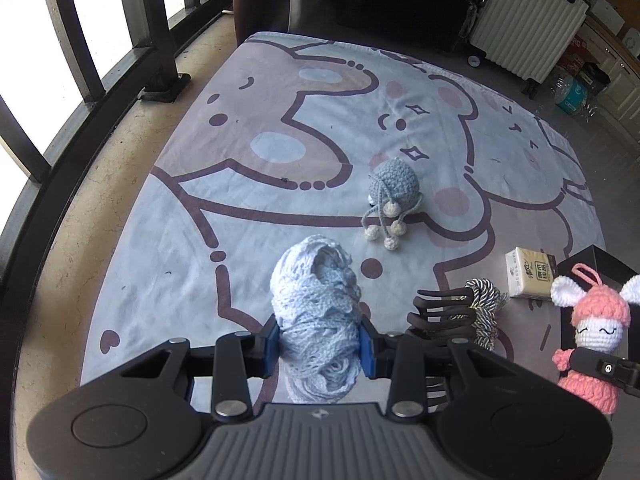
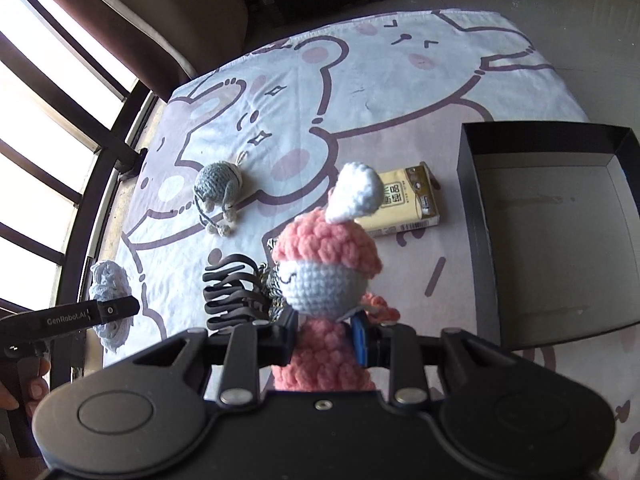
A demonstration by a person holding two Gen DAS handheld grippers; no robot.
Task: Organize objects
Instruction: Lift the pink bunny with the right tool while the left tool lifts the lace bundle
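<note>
My left gripper (image 1: pixel 320 346) is shut on a light blue yarn bundle (image 1: pixel 316 308) and holds it above the cartoon blanket (image 1: pixel 240 208). My right gripper (image 2: pixel 326 340) is shut on a pink crocheted bunny doll (image 2: pixel 326 264), which also shows at the right edge of the left wrist view (image 1: pixel 592 328). A grey crocheted toy (image 1: pixel 394 192) with dangling balls lies on the blanket (image 2: pixel 360 92), seen also in the right wrist view (image 2: pixel 218 192). An open black box (image 2: pixel 552 240) sits to the right, its inside bare. A black hair claw (image 2: pixel 234 292) and a striped cord (image 1: pixel 486 312) lie between the grippers.
A yellow tissue pack (image 2: pixel 408 204) lies on the blanket left of the box, also in the left wrist view (image 1: pixel 530 274). A dark window railing (image 1: pixel 92 76) runs along the left. A white suitcase (image 1: pixel 528 20) stands at the far back.
</note>
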